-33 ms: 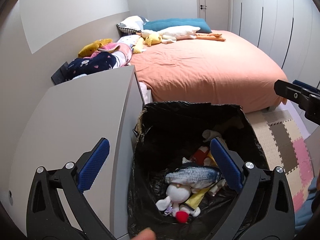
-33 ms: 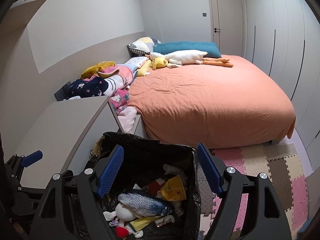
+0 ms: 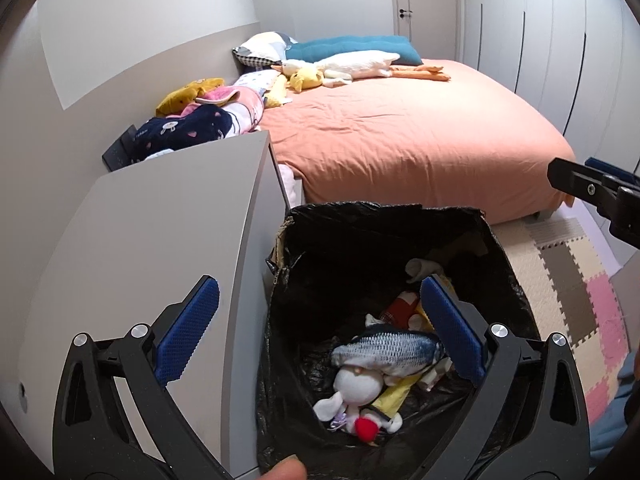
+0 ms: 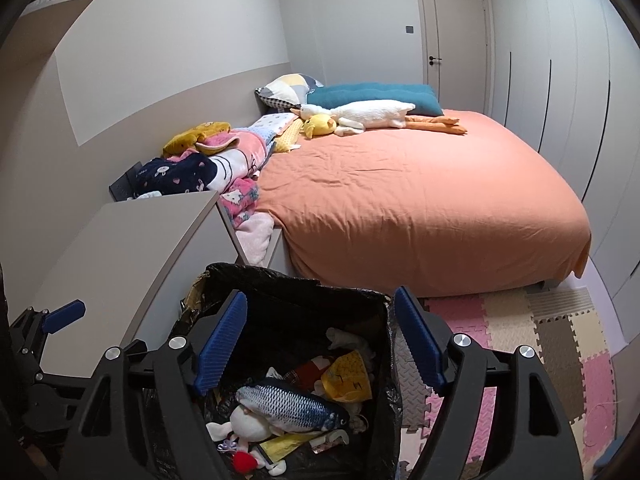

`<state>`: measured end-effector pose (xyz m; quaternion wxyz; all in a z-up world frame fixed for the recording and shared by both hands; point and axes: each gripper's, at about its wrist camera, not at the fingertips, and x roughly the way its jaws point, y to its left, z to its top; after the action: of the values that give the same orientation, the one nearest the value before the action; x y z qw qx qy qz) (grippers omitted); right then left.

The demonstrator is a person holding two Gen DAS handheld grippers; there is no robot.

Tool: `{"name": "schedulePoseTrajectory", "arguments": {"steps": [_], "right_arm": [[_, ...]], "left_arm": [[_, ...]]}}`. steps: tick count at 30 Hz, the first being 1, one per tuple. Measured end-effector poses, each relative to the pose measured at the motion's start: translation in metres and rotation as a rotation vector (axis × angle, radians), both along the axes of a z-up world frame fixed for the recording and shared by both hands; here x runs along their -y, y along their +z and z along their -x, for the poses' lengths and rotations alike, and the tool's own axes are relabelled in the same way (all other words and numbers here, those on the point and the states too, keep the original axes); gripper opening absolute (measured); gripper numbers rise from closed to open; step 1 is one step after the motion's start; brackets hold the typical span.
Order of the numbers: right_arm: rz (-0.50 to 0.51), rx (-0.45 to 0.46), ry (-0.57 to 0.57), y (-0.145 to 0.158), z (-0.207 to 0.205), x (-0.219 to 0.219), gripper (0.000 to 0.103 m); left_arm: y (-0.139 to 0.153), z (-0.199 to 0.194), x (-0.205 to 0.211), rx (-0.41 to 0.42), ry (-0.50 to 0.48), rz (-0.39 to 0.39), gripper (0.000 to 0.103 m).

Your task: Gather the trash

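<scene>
Trash (image 3: 384,364) lies in the black-lined bin (image 3: 500,248) beside the grey tabletop (image 3: 168,232): a plush fish (image 4: 288,404) tops the pile. Left claw (image 3: 320,328) and right claw (image 4: 320,340) hover above, both spread wide and empty.

Toy fish (image 3: 386,347) in bin (image 3: 508,276).

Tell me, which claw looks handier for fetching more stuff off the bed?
Probably the right claw: open and empty, it sits on the trash bin's bed side. The left claw, also open and empty, hangs over the bin's cabinet side.
</scene>
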<state>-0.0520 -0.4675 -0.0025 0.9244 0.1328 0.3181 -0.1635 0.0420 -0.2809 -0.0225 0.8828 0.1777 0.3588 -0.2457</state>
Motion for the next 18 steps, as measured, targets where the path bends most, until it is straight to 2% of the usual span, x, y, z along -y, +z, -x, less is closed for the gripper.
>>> {"name": "schedulePoseTrajectory", "arguments": {"steps": [9, 18], "right_arm": [[0.003, 0.000, 0.002, 0.0016, 0.0010, -0.0014, 0.077], [0.003, 0.002, 0.006, 0.0028, 0.0010, -0.0031, 0.077]], "left_arm": [[0.0010, 0.0022, 0.0003, 0.003, -0.002, -0.001, 0.097], [0.0042, 0.0003, -0.0059, -0.020, 0.014, 0.034, 0.097]]}}
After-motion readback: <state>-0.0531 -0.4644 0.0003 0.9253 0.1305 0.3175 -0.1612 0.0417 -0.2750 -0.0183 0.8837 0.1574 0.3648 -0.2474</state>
